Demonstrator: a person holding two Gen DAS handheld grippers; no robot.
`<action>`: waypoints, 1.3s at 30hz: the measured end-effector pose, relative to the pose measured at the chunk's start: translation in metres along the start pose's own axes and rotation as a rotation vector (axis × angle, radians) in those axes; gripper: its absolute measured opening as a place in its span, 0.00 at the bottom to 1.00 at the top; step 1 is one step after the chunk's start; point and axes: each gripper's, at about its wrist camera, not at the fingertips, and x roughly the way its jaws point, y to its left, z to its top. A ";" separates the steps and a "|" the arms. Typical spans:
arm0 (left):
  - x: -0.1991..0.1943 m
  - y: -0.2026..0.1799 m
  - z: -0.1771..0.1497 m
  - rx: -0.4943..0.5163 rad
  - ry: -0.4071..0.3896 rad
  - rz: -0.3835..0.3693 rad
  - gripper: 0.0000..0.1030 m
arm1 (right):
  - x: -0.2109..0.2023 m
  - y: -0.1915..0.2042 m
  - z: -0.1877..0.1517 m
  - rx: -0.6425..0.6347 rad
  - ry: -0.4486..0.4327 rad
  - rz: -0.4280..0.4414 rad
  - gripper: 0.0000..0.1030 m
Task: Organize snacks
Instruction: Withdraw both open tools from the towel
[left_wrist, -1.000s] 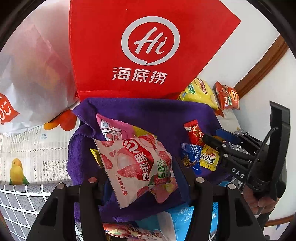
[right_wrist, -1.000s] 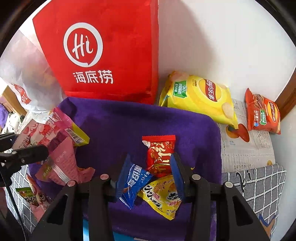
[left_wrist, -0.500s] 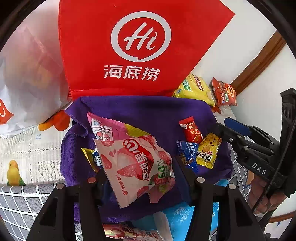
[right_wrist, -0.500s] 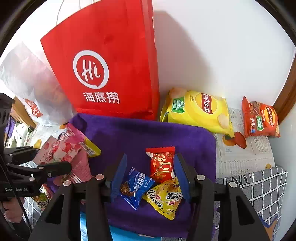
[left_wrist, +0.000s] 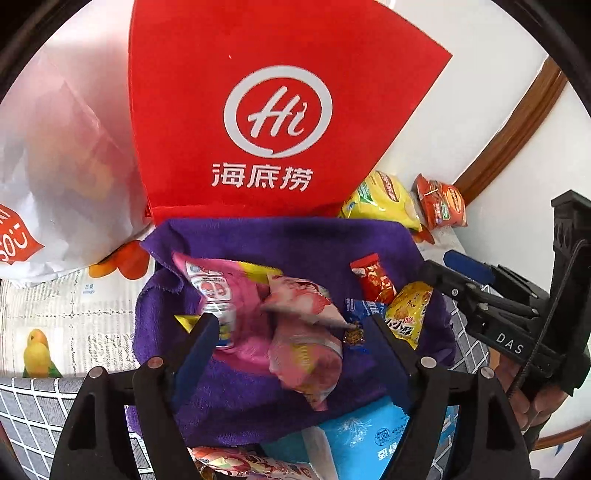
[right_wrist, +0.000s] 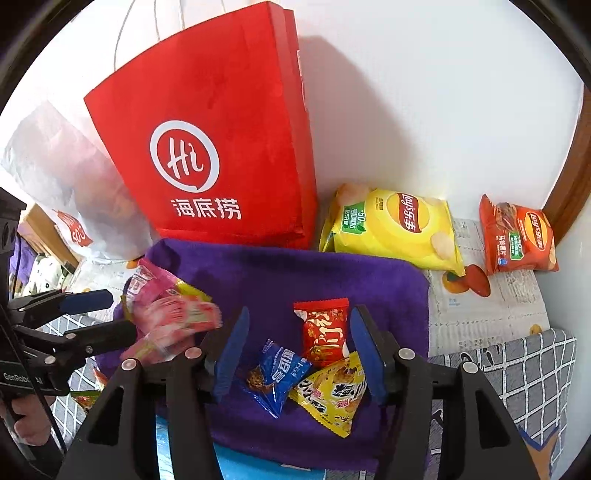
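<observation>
A purple towel (left_wrist: 280, 240) (right_wrist: 295, 273) lies in front of a red "Hi" paper bag (left_wrist: 273, 122) (right_wrist: 207, 158). My left gripper (left_wrist: 291, 332) is open; a pink-white strawberry snack pack (left_wrist: 303, 332) (right_wrist: 177, 317) is blurred, loose between its fingers, over other pink packs (left_wrist: 214, 280) on the towel's left. My right gripper (right_wrist: 299, 350) is open and empty above a red packet (right_wrist: 325, 328), a blue packet (right_wrist: 277, 376) and a yellow packet (right_wrist: 332, 395) on the towel's right.
A white plastic bag (left_wrist: 55, 155) stands left of the red bag. A yellow Lay's chip bag (right_wrist: 391, 229) and an orange-red Lay's bag (right_wrist: 517, 236) lie by the wall at right. A light blue pack (left_wrist: 362, 435) lies near the towel's front edge.
My left gripper has opened and let go of the strawberry pack, which is dropping onto the towel. My right gripper has pulled back and up from the small packets.
</observation>
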 end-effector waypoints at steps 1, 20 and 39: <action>-0.002 0.001 0.001 -0.004 -0.003 0.002 0.77 | -0.001 0.000 0.001 0.002 0.002 0.001 0.56; -0.048 -0.023 -0.007 0.016 -0.058 0.052 0.77 | -0.065 0.016 -0.015 0.028 -0.033 -0.123 0.82; -0.128 -0.058 -0.054 0.096 -0.175 -0.014 0.77 | -0.137 -0.001 -0.084 0.128 -0.118 -0.127 0.82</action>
